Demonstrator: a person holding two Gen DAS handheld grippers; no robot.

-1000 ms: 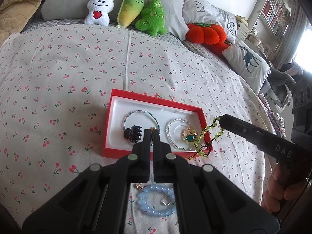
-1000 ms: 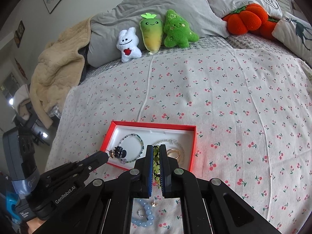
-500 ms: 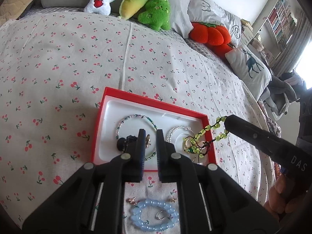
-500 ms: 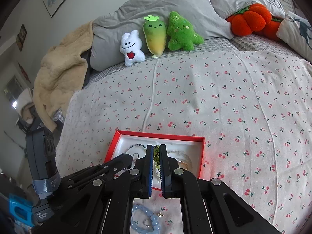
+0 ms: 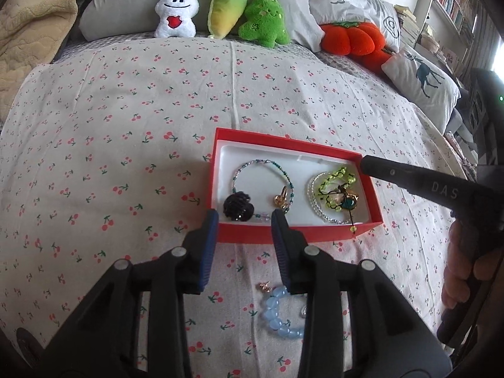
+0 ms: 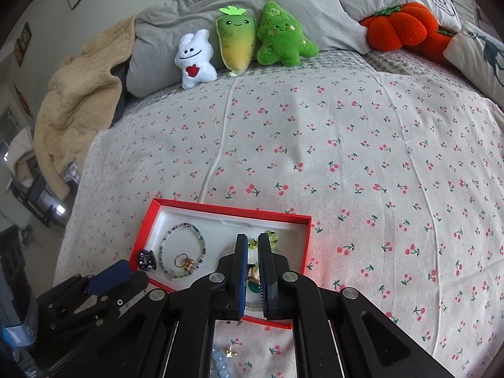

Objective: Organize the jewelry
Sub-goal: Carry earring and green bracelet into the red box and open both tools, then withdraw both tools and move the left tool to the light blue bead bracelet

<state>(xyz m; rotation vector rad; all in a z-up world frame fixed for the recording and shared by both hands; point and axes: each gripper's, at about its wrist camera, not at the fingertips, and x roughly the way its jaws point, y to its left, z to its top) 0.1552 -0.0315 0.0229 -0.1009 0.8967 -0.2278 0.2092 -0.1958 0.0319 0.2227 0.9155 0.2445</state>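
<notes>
A red box [image 5: 283, 231] with a white lining lies on the cherry-print bedspread. In it lie a thin beaded bracelet [image 5: 263, 165], a dark hair claw [image 5: 238, 206], a gold earring [image 5: 281, 201], a pearl bracelet, a green-stone ring [image 5: 348, 203] and a lime-green bead bracelet [image 5: 338, 178]. My left gripper [image 5: 244, 217] is open and empty just in front of the box. My right gripper [image 6: 252, 241] hovers over the box's right half, jaws slightly apart, the green bracelet [image 6: 271, 236] lying below its tips. A light-blue bead bracelet [image 5: 278, 316] and small gold charm [image 5: 264, 286] lie on the bedspread.
Three plush toys [image 6: 239, 44] lean on a grey pillow [image 6: 283, 3] at the far side. An orange pumpkin cushion [image 6: 403, 28] and a deer-print pillow [image 5: 422, 77] sit at the right. A beige blanket [image 6: 78, 100] hangs at the left.
My left gripper opened and dropped the gold earring into the box. My right gripper carried the green bracelet over the box, parted its jaws and let it fall inside.
</notes>
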